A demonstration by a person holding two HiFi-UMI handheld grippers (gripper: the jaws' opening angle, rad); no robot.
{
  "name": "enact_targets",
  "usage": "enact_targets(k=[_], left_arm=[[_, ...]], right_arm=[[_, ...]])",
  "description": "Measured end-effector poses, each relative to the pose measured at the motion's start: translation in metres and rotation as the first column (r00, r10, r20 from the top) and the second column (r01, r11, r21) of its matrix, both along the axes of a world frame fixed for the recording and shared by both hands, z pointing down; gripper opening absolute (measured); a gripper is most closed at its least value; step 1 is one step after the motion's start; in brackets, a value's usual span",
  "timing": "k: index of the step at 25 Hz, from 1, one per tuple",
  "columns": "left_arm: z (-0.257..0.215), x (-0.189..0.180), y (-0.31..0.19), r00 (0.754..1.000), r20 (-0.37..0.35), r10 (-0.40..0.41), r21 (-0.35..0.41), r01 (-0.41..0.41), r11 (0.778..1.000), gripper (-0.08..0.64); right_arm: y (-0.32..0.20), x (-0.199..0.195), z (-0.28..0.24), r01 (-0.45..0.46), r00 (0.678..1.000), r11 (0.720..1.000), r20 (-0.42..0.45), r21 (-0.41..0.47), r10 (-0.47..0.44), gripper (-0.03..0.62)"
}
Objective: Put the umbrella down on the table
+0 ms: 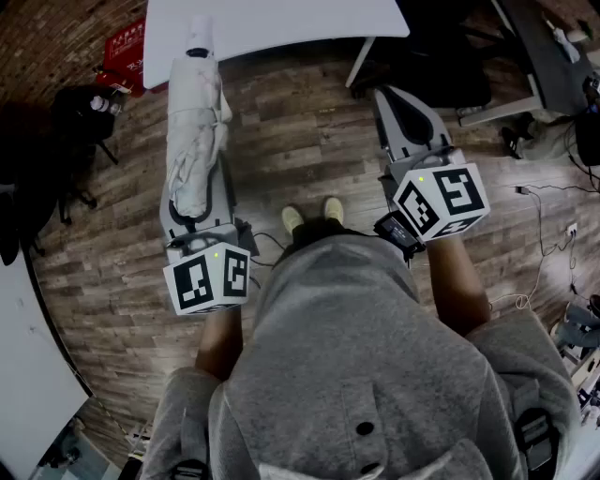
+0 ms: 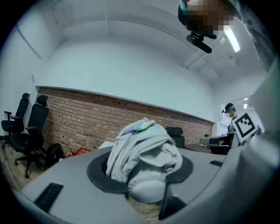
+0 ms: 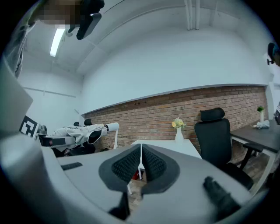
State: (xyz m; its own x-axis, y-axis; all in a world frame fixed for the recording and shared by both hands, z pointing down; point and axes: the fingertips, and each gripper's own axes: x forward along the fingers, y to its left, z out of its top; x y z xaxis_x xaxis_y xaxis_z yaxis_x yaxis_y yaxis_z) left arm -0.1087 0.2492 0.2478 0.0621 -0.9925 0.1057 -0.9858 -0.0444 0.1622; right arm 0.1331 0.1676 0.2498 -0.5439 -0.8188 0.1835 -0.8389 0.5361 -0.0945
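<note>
A folded white umbrella [image 1: 195, 131] lies lengthwise in my left gripper [image 1: 192, 192], its tip pointing at the edge of the white table [image 1: 281, 23] ahead. The left gripper view shows the bunched pale fabric [image 2: 144, 148] filling the space between the jaws, which are shut on it [image 2: 142, 170]. My right gripper [image 1: 392, 98] is held level to the right, shut with nothing in it; its ribbed pads [image 3: 151, 165] meet. In the right gripper view the umbrella [image 3: 83, 131] shows at the left, and the table [image 3: 164, 146] stands ahead.
A vase of flowers [image 3: 178, 127] stands on the table by the brick wall. Black office chairs [image 3: 214, 135] [image 2: 26, 127] stand on both sides. A red object [image 1: 122, 47] and a black bag [image 1: 84, 103] lie on the wooden floor at the left. A dark desk [image 1: 544, 56] is at the right.
</note>
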Motion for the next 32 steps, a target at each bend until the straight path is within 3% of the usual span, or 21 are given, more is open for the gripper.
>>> enact_targets(k=[10, 32], left_arm=[[-0.001, -0.008, 0.007, 1.0, -0.004, -0.018, 0.003, 0.018, 1.0, 0.212], [-0.005, -0.051, 0.016, 1.0, -0.011, 0.013, 0.051, -0.013, 0.999, 0.212]], right_arm=[[0.005, -0.021, 0.002, 0.037, 0.999, 0.999, -0.019, 0.009, -0.036, 0.025], [0.027, -0.064, 0.003, 0.014, 1.0, 1.0, -0.026, 0.026, -0.014, 0.025]])
